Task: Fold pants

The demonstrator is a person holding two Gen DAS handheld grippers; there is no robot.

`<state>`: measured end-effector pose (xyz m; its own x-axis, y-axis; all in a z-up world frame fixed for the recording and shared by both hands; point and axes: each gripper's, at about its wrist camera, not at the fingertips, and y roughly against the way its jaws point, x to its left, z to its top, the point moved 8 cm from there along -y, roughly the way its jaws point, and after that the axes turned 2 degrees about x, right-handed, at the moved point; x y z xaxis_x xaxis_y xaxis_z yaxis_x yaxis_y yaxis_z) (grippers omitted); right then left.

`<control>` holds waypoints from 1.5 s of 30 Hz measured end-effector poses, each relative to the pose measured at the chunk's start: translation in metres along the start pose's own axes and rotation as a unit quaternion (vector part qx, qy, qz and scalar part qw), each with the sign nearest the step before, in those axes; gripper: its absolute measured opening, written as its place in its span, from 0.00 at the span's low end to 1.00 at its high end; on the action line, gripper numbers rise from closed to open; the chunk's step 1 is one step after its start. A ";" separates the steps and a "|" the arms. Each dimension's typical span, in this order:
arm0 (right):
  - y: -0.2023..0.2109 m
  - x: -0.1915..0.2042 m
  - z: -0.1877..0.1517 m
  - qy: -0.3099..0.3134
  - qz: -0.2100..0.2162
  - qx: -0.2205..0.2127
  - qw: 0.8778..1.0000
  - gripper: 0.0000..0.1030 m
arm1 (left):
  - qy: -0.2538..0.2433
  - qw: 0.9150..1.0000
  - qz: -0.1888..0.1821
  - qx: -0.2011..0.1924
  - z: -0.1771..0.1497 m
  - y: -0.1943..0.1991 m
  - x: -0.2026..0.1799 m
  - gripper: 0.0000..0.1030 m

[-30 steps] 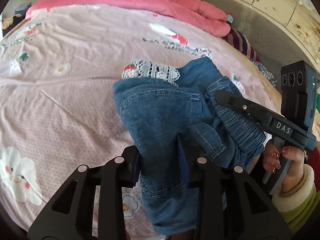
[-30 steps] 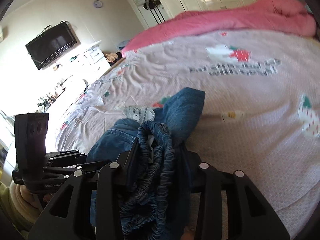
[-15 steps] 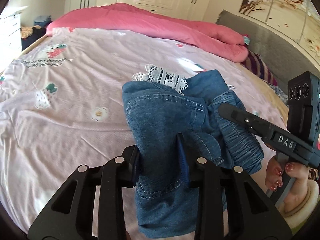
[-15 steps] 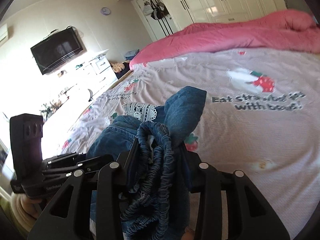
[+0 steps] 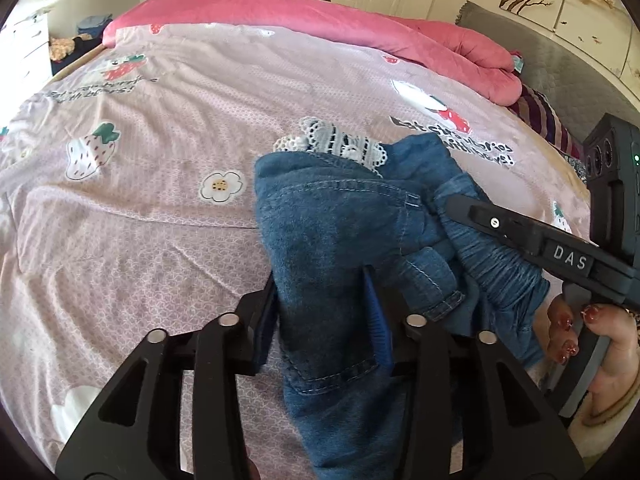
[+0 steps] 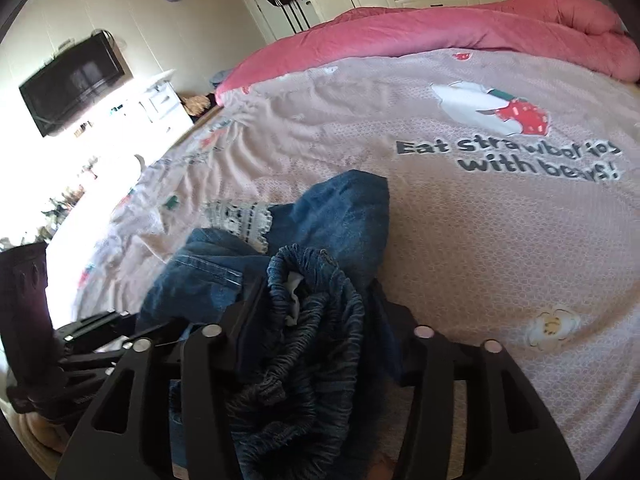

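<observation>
1. Blue denim fills the gap of the left tool (image 5: 322, 316), whose jaws are opening: the pants (image 5: 340, 248) lie between them, with the left pad close against the cloth and a sliver of blue pad showing bare on the right, so the grip looks to be letting go.

2. The right tool (image 6: 316, 320) straddles the gathered elastic waistband (image 6: 312, 312), its jaws also opening; the bunched band sits between them, and from this angle it is hard to say whether the pads are touching it.

3. In the left wrist view the right tool (image 5: 452, 204) reaches in from the side, one finger lying across the waistband, with a hand (image 5: 588, 340) wrapped round its handle. In the right wrist view the left tool's body shows only at the lower left edge.

4. The pants sit as a compact bundle on the bed (image 5: 140, 220), legs doubled over and a white lace trim (image 5: 336, 142) peeping out at the far edge. The two tools hold opposite sides of the bundle, likely so the fold lands square and does not spring apart as it is set down.

5. The bundle rests on a pink sheet printed with strawberries, with a rose quilt (image 6: 460, 24) heaped along the far side, well apart from the pants.

6. Judged from this, the fold is nearly complete and the release is the step in hand.
</observation>
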<state>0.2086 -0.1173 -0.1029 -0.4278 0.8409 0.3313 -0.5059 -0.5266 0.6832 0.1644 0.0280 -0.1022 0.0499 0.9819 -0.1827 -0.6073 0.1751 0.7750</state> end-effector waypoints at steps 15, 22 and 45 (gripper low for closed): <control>0.039 0.015 -0.002 0.078 -0.104 -0.061 0.990 0.83 | -0.010 0.999 0.029 -0.034 -0.004 0.021 0.006 0.56; 0.082 0.034 -0.014 0.075 -0.093 -0.089 0.989 0.91 | -0.013 0.997 0.038 -0.060 -0.007 0.056 -0.002 0.75; 0.152 0.077 -0.067 0.084 -0.096 -0.101 0.987 0.96 | -0.011 0.994 0.077 -0.079 -0.067 0.126 -0.001 0.91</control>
<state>0.0487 -0.1409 -0.0173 -0.4190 0.9039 0.0854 -0.7217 -0.3887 0.5728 0.0346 0.0441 -0.0447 -0.0371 0.9978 -0.0545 -0.7261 0.0106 0.6875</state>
